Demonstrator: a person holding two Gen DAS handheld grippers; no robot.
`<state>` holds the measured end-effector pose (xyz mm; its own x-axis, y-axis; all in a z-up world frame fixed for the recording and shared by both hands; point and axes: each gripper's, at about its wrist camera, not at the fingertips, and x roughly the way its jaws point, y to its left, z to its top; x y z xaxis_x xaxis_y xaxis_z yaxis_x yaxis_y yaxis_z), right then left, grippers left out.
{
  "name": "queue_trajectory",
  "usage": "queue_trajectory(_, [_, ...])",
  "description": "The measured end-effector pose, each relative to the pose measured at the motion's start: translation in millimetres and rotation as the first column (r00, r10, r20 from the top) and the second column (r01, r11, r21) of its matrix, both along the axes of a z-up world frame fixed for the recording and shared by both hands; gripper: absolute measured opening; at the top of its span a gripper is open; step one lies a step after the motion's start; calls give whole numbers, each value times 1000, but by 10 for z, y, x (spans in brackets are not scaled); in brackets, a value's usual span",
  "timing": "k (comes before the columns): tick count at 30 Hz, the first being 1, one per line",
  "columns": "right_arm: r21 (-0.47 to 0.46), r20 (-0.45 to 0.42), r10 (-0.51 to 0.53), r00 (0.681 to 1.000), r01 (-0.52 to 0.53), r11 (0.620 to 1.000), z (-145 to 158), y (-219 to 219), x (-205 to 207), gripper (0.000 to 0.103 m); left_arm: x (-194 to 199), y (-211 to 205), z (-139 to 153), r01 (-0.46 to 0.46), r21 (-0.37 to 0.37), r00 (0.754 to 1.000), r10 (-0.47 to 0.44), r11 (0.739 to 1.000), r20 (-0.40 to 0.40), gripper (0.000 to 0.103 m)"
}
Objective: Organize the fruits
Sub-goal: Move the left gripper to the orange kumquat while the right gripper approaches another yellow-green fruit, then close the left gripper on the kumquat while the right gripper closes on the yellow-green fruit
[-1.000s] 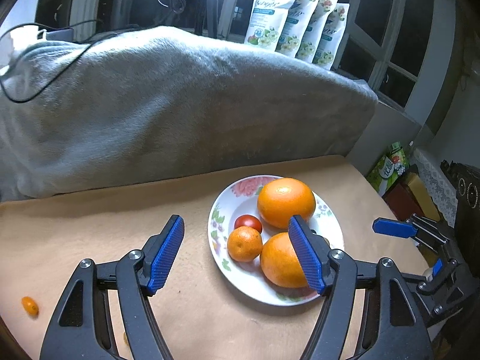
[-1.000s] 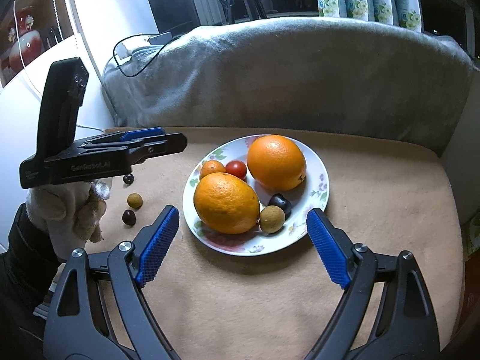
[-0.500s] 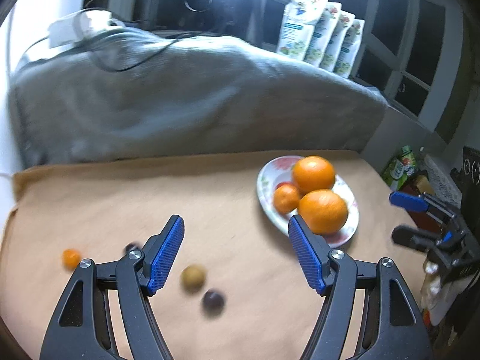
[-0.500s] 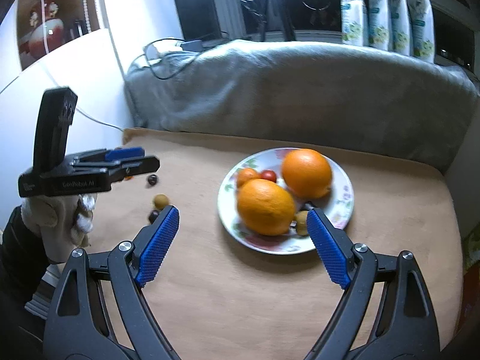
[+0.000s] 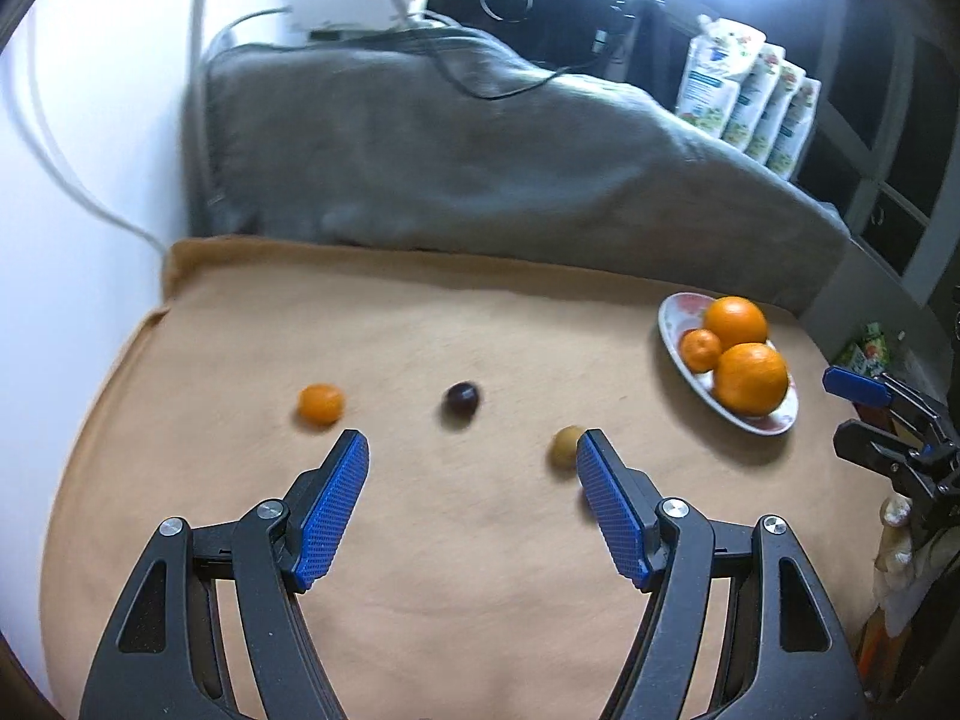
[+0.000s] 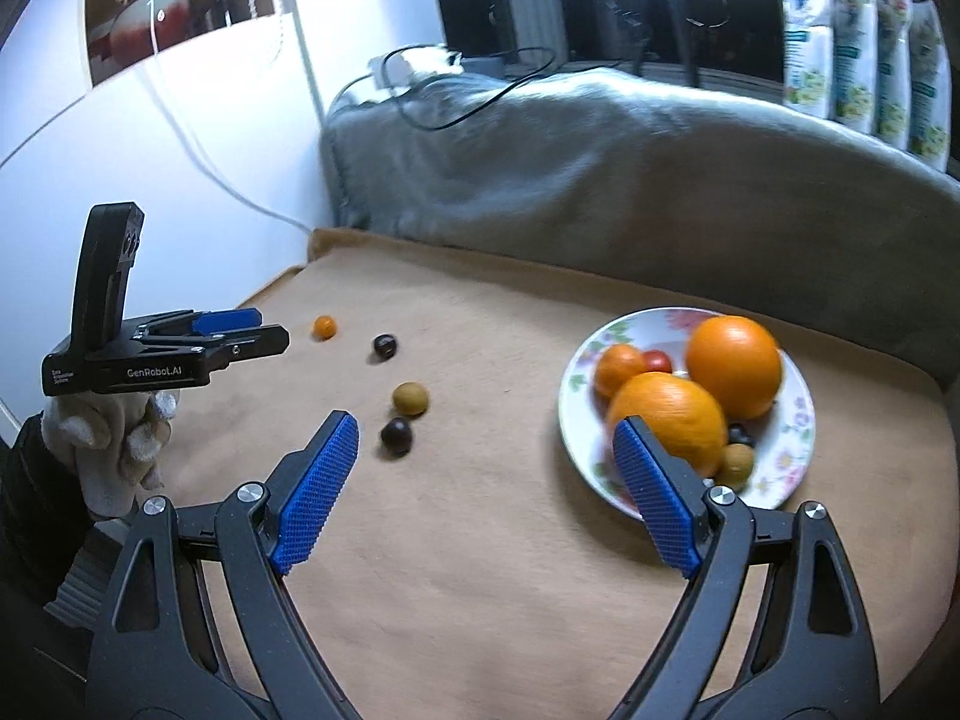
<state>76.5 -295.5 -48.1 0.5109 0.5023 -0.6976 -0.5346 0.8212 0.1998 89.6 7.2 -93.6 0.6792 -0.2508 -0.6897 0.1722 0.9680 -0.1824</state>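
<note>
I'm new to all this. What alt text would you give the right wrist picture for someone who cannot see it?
An open, empty right gripper hovers over a tan cloth, near a flowered plate of oranges and small fruits. To its left, four small loose fruits lie on the cloth, where a gloved hand holds the left gripper.

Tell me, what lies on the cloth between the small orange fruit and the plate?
In the right wrist view, a dark fruit, a tan fruit and another dark fruit lie between the small orange fruit and plate.

You've got a tan cloth (image 5: 456, 540) surface, grey blanket (image 6: 630, 168) heaped behind it. White wall (image 6: 198, 138) left, dark windows (image 6: 600, 12) behind (bright glare top right, left view).
</note>
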Motion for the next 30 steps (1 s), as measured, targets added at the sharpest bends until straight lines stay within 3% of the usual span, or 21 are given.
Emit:
queue_trajectory(10, [-33, -64, 59, 996, -62, 998, -159, 473, 156, 88, -2, 330, -108, -68, -13, 998, 68, 998, -13, 72])
queue_trajectory(14, [-46, -115, 70, 991, -75, 996, -284, 641, 279, 80, 78, 415, -162, -77, -14, 997, 77, 997, -16, 71])
queue_trajectory(21, [-65, -204, 63, 977, -77, 995, -544, 836, 495, 66, 266, 514, -336, -78, -8, 996, 78, 997, -49, 58])
queue_trajectory(30, [-118, -268, 79, 960, -114, 986, -798, 1095, 721, 47, 481, 545, -464, -78, 5, 994, 78, 997, -73, 53])
